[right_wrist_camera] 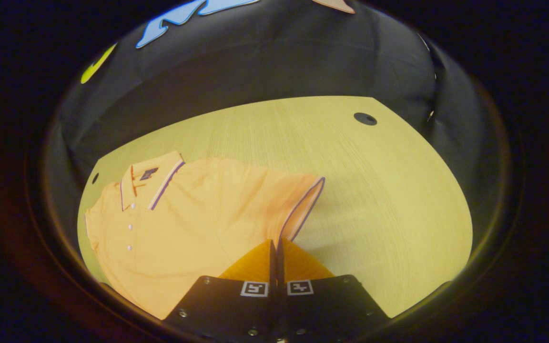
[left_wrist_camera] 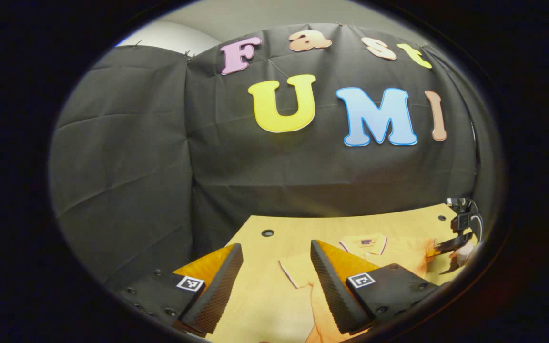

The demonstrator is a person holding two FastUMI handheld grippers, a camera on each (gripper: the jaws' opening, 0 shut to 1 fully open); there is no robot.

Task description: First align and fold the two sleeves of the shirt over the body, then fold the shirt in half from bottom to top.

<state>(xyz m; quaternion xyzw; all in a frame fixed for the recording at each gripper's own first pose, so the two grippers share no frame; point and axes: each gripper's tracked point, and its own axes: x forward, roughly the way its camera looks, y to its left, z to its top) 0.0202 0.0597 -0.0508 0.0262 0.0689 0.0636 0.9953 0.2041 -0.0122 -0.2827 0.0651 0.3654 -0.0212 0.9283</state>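
The shirt [right_wrist_camera: 193,214] lies flat on the worktop [right_wrist_camera: 374,190]. The right hand-held gripper [right_wrist_camera: 274,252] is closed at its sleeve cuff [right_wrist_camera: 303,205], seemingly pinching it; the left hand-held gripper [left_wrist_camera: 274,281] hovers wide. Sleeve folding is starting: next, carry the cuff across the body.

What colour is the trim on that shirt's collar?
White and purple stripes on the orange shirt's collar, clearest in the right gripper view.

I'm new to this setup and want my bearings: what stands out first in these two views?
An orange polo shirt lies flat on the pale wooden table, collar toward the booth's black cloth wall. In the right gripper view, the right gripper has its fingers closed together at the trimmed edge of a sleeve. In the left gripper view, the left gripper hangs wide open above the shirt's other side.
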